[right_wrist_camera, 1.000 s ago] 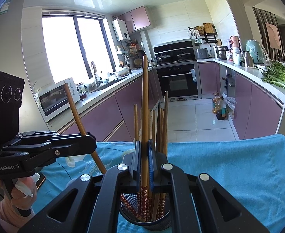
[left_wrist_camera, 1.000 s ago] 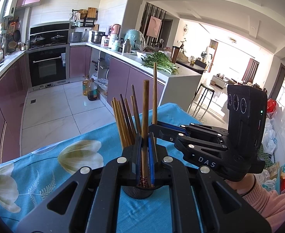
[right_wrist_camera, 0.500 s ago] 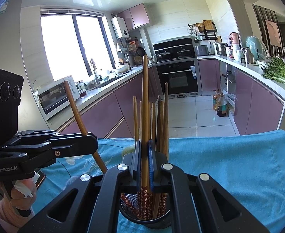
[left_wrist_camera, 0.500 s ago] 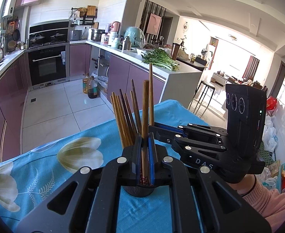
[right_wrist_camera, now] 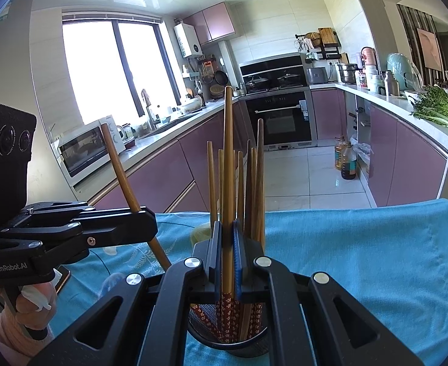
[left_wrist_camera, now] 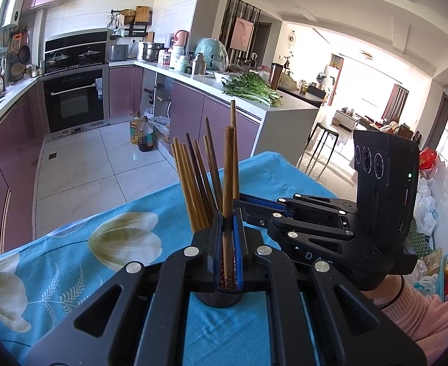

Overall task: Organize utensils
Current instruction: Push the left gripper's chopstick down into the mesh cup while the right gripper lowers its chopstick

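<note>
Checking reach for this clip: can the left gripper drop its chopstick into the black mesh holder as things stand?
Probably yes. The left gripper, shut on a chopstick, sits right above the holder; the right gripper crowds the rim alongside.

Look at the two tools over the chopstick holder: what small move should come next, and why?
Probably open the right tool. Its chopstick already stands upright with its patterned end down inside the mesh holder among the others, so releasing should leave it there. The left tool is shut on another chopstick.
</note>
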The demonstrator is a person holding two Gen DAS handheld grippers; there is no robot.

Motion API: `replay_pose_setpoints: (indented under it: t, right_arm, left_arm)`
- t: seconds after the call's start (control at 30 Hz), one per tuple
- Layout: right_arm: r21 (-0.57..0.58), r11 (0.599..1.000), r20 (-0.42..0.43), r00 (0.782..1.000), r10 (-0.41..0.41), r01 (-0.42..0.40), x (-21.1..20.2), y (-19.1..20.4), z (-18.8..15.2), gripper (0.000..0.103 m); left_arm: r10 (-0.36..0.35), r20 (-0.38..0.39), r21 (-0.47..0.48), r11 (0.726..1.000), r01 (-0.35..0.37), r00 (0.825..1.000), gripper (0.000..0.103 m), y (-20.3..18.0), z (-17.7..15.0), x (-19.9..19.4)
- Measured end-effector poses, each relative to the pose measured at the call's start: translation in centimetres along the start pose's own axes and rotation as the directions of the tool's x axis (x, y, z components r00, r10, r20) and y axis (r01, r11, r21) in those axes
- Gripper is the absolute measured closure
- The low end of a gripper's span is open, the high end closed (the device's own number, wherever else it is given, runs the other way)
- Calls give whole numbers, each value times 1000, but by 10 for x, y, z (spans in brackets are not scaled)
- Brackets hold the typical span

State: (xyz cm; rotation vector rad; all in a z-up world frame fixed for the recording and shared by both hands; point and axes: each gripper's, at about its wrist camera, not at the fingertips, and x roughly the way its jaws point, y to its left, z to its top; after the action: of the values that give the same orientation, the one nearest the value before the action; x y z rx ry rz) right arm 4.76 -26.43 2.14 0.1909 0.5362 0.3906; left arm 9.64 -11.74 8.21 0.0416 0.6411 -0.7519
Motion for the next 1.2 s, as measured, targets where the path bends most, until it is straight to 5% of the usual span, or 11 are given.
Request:
replay_pose_setpoints:
  t: [1.2]
  right_arm:
    - [18, 1000, -25, 1000, -8, 8, 9, -5, -13, 97]
  left_arm:
    - [28, -32, 6, 1000, -28, 999, 96, 8, -7, 8]
